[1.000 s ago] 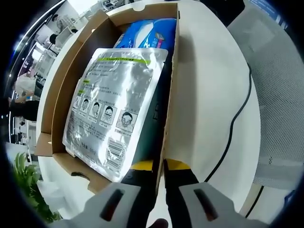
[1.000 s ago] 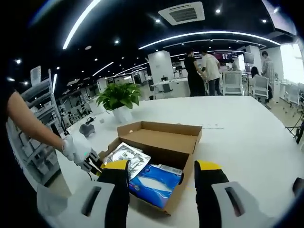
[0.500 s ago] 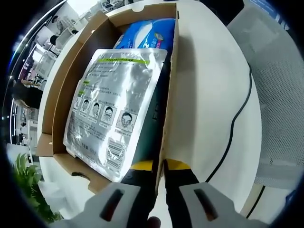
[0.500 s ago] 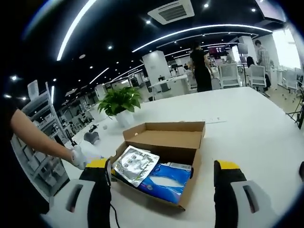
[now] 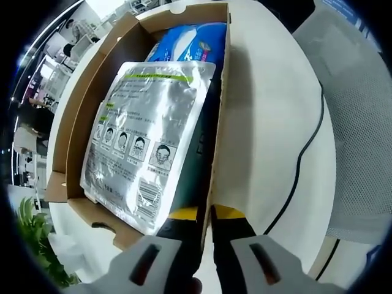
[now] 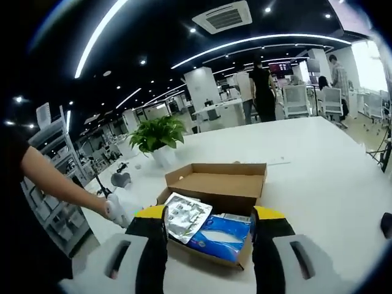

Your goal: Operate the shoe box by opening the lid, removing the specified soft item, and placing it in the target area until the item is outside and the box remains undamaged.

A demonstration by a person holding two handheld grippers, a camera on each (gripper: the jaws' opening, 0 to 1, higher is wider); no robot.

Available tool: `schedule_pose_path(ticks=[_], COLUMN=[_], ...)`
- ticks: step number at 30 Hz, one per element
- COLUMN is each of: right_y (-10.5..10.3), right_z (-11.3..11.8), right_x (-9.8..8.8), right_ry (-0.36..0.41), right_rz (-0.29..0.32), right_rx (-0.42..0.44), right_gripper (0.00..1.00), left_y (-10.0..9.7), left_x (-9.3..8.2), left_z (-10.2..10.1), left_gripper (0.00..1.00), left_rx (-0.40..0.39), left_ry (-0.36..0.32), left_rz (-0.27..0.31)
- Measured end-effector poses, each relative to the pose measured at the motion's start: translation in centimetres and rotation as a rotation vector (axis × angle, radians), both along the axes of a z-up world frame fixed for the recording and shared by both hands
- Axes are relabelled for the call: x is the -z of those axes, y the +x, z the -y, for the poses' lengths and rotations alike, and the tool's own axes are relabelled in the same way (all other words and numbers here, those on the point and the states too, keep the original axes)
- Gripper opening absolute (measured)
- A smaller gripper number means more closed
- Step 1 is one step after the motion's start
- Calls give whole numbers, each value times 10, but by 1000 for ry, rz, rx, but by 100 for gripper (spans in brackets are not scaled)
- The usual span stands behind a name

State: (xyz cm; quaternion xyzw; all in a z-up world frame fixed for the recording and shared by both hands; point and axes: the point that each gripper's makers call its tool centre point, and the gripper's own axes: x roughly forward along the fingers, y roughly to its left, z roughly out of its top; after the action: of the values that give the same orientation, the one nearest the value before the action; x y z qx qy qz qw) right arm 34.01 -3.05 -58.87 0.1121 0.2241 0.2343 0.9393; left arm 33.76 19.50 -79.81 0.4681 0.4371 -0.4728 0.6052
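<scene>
Two packs lie in the open box point(image 5: 79, 141) in the left gripper view: a silver pouch point(image 5: 147, 141) mid-frame, a blue pack point(image 5: 187, 43) above; the left tool point(image 5: 205, 215) is clamped on the box wall, likely steadying it; in the right gripper view, the right tool point(image 6: 208, 215), jaws apart, frames the box on the worktop point(image 6: 318, 177), lower centre, apparently lining up on the packs.

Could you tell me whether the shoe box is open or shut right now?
Open: the shoe box lid is folded back, and the silver pouch shows inside.

pouch point(image 5: 144, 141) atop packet point(image 5: 187, 43), inside box point(image 5: 98, 73)
</scene>
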Motion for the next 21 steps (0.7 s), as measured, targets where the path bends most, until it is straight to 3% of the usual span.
schedule_pose_path(ticks=[4,5,8,10,11,15,16,18,21], right_y=[4,2,4,7,7,13,11,18,24], right_z=[-8,-16,-29,-33,-35,-36,-38,-36,-32], right_x=[-5,-5,-11,-12,-8,1,5,5,9], right_ry=[73,117,251,295,319,319,333,346,349], right_rz=[-62,-103,-140,-148,-182,-234,-276,-278,-302], right_rx=[-24,-59,-58,-55,-50,-55,-64,-62,-57], right_gripper=[47,46,45,45,45,33,34,35,29], left_y=[-1,-1,-1,-1,-1,0,0,-1,-1], left_x=[-1,-1,-1,0,0,0,0,0,1], left_z=[0,0,0,0,0,-1,-1,-1,-1], left_gripper=[5,5,4,4,4,4,4,4,4], left_rx=[7,7,16,15,12,-2,-2,-3,-4], left_ry=[3,3,2,3,4,6,5,5,5], left_rz=[-5,-5,-4,-8,-11,-13,-12,-13,-16])
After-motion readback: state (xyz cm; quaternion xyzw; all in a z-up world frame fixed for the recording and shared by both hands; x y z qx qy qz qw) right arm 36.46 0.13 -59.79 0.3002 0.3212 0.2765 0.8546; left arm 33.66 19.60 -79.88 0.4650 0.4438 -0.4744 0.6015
